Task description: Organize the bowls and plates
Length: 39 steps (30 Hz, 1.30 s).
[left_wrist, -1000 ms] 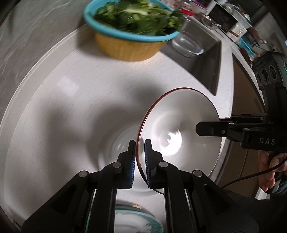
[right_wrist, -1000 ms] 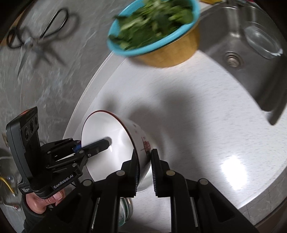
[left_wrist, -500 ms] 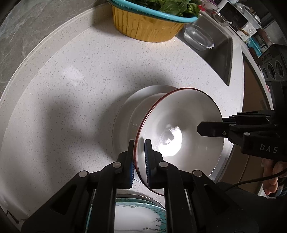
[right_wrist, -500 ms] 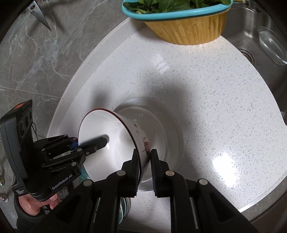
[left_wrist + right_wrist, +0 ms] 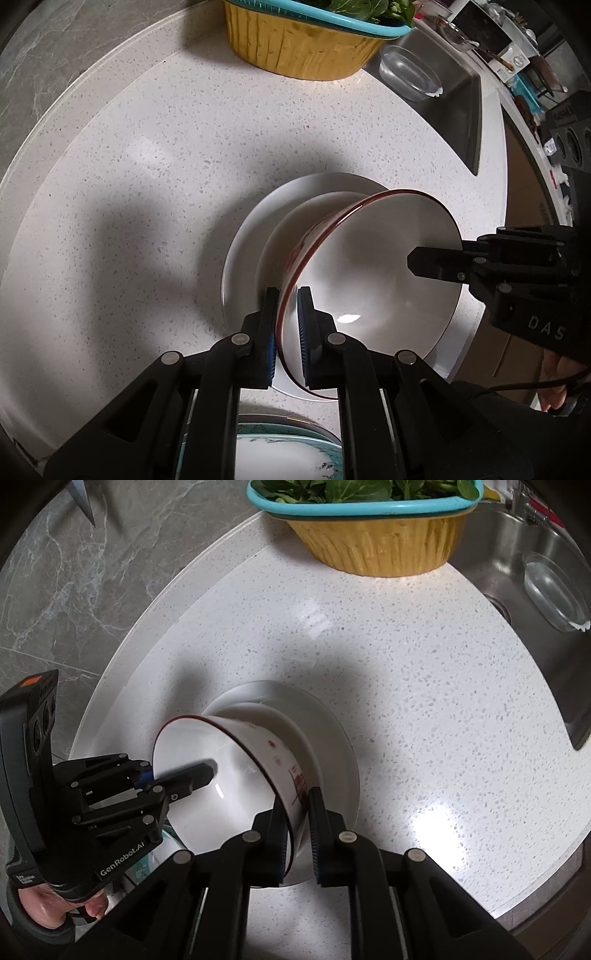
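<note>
- Lowered since a second ago, the red-rimmed bowl [image 5: 373, 266] sits tilted over a white plate [image 5: 251, 236]; left gripper [image 5: 287, 325] clamps its rim, with bare countertop [image 5: 129, 177] to the left.
- Right wrist view: right gripper [image 5: 298, 834] pinches the opposite rim; the sink [image 5: 517, 572] edge is well apart.

Home kitchen: sink [image 5: 535, 602], countertop [image 5: 424, 701], greens [image 5: 351, 487].

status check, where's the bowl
Left gripper and right gripper both shut on red-rimmed bowl. Bowl tilted over white plate. Nothing blocking.
</note>
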Each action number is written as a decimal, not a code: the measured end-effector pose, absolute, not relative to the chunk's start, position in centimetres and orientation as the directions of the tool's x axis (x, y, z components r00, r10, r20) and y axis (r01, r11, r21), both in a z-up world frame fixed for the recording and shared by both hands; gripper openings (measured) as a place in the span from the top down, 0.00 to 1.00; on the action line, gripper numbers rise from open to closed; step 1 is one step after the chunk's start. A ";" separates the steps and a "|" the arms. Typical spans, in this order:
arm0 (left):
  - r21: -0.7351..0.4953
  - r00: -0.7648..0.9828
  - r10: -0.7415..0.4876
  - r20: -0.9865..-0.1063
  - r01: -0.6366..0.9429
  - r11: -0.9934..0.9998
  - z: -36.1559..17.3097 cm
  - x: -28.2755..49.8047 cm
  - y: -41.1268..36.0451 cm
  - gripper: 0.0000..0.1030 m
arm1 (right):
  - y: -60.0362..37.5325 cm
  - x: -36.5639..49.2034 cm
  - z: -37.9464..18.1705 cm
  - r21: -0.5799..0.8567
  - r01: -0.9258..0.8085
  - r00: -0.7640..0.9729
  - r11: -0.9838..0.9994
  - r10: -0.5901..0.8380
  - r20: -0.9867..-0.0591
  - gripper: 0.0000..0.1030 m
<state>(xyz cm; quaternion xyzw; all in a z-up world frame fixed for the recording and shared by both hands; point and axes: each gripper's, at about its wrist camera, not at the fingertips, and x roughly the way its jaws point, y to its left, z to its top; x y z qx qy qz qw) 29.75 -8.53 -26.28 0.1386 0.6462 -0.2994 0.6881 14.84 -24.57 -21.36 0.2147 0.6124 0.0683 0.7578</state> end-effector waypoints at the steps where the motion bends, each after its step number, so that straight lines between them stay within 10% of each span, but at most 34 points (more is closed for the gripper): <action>1: -0.197 -0.014 -0.234 -0.972 0.590 0.783 -26.2 29.8 -8.5 0.92 | -24.4 14.9 -21.3 0.402 0.155 0.241 0.903 0.360 -0.901 0.88; 21: -0.180 0.018 -0.233 -0.972 0.583 0.792 -25.6 29.9 -8.7 0.85 | -23.9 14.9 -19.9 0.326 0.122 0.287 0.938 0.281 -0.916 0.85; 27: -0.192 0.014 -0.248 -0.969 0.592 0.783 -25.1 29.5 -9.1 0.69 | -24.0 14.7 -19.9 0.327 0.127 0.284 0.937 0.281 -0.917 0.85; 31: -0.171 0.048 -0.253 -0.966 0.615 0.770 -24.3 29.1 -9.6 0.32 | -24.4 14.5 -19.8 0.328 0.132 0.290 0.935 0.280 -0.915 0.85; 39: -0.158 0.109 -0.277 -0.955 0.603 0.782 -22.1 30.4 -8.9 0.31 | -25.0 14.3 -19.4 0.340 0.140 0.307 0.930 0.285 -0.908 0.80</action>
